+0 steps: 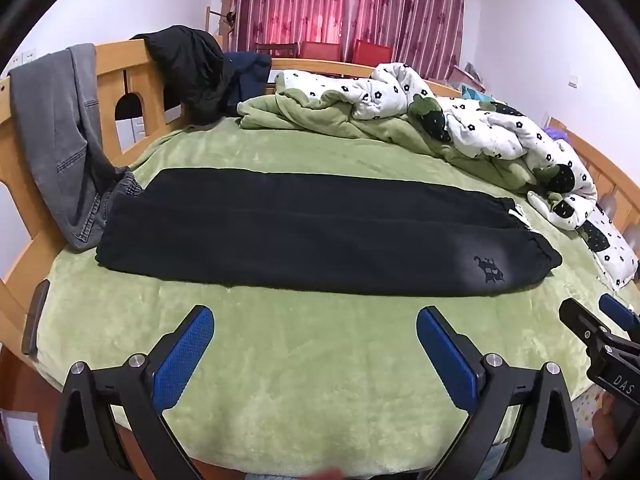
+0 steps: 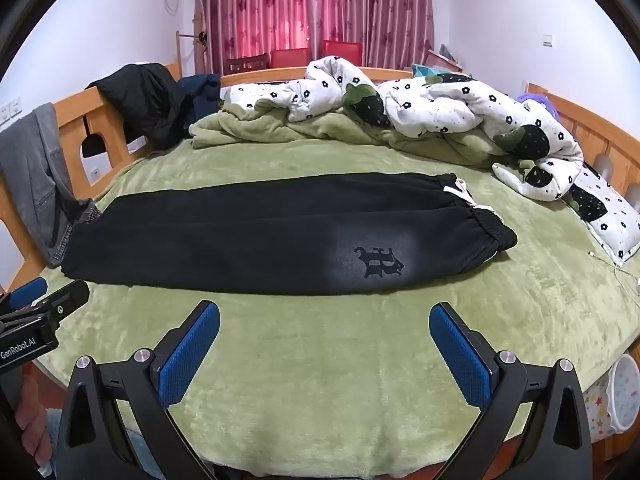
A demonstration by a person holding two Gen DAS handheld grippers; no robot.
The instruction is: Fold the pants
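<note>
The black pants [image 1: 320, 232] lie flat across the green blanket [image 1: 320, 380], already doubled lengthwise, one leg on the other, running left to right. The waistband [image 2: 492, 228] with its white drawstring [image 2: 464, 194] is at the right end; the cuffs are at the left end, close to the wooden bed frame [image 1: 120, 64]. A pale patch with a dark printed logo [image 2: 378, 262] sits near the waist on the near leg.

The near long edge of the pants is straight and has a broad strip of bare blanket in front of it, reaching to the bed's near edge. Beyond the far long edge is another open band of blanket before the bunched green-and-white quilt [image 2: 440, 112], which fills the far and right side. At the left end grey jeans [image 1: 60, 140] hang over the frame, and their lower part touches or nearly touches the cuffs, so room is tight there. A dark jacket [image 1: 188, 64] is draped further back on the frame. The right end has free blanket around the waistband, with a thin white cable [image 2: 612, 264] near the pillow.

The left gripper [image 1: 314, 320] and right gripper [image 2: 324, 316] both hover over the near strip, fingers spread wide apart, nothing between them, clear of the pants.

A white bin [image 2: 624, 396] stands beside the bed at the right; its contents cannot be seen.
</note>
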